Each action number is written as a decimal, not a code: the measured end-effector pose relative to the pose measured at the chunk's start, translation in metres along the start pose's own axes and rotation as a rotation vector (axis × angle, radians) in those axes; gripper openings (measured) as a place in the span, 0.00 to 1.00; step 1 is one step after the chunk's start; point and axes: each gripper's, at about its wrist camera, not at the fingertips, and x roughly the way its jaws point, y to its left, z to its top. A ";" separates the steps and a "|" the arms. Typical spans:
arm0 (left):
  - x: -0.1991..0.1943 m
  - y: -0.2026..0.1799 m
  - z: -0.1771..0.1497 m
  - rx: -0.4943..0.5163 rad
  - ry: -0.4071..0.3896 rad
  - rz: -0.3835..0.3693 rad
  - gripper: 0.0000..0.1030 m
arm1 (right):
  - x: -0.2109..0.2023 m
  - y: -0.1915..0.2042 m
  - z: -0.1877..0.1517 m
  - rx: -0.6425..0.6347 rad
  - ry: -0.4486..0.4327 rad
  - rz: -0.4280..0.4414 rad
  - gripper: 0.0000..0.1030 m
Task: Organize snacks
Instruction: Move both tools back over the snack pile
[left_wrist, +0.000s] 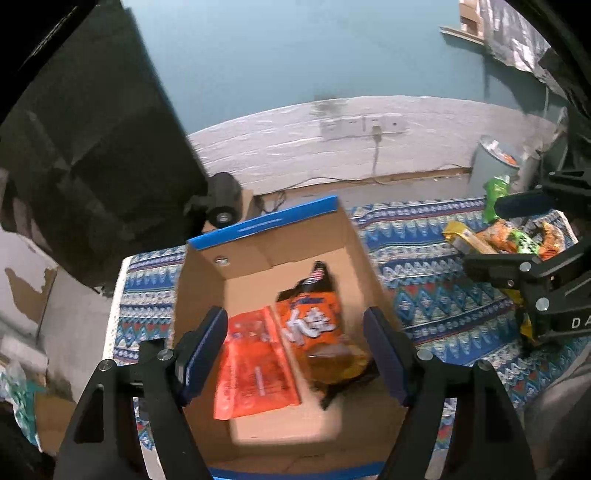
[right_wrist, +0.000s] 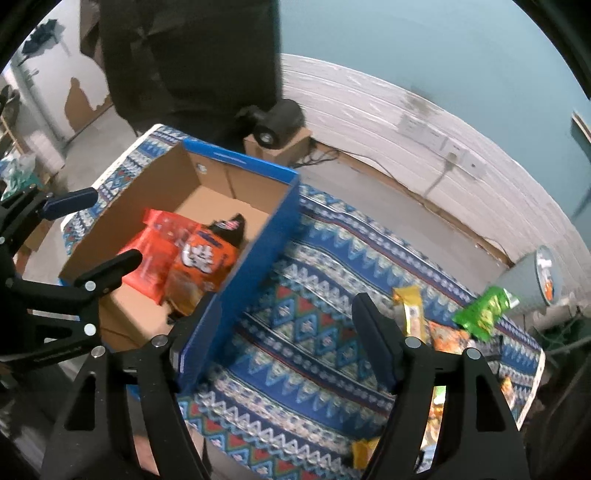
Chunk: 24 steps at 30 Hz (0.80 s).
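Note:
An open cardboard box (left_wrist: 295, 432) with blue outer walls (right_wrist: 255, 254) stands on a patterned cloth. Inside lie an orange-red flat packet (left_wrist: 255, 369) and an orange-and-black snack bag (left_wrist: 314, 317), side by side; both also show in the right wrist view, the packet (right_wrist: 151, 258) and the bag (right_wrist: 207, 258). My left gripper (left_wrist: 295, 354) is open and empty above the box. My right gripper (right_wrist: 288, 343) is open and empty over the cloth beside the box's right wall. A green bag (right_wrist: 480, 314), a yellow bar (right_wrist: 410, 310) and orange packets (right_wrist: 447, 338) lie at the cloth's right.
The patterned blue cloth (right_wrist: 314, 314) covers the table. A grey bin (left_wrist: 495, 162) stands at the far right by the wall. A black camera-like object (left_wrist: 221, 199) sits on a small box behind the table. A dark panel (left_wrist: 92, 147) rises at the left.

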 end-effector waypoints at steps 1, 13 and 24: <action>0.000 -0.004 0.001 0.002 0.002 -0.011 0.75 | -0.002 -0.005 -0.003 0.007 -0.001 -0.004 0.72; 0.003 -0.063 0.018 0.057 0.043 -0.079 0.75 | -0.026 -0.062 -0.044 0.105 -0.007 -0.050 0.74; 0.000 -0.109 0.028 0.124 0.049 -0.095 0.75 | -0.044 -0.109 -0.078 0.199 -0.022 -0.092 0.75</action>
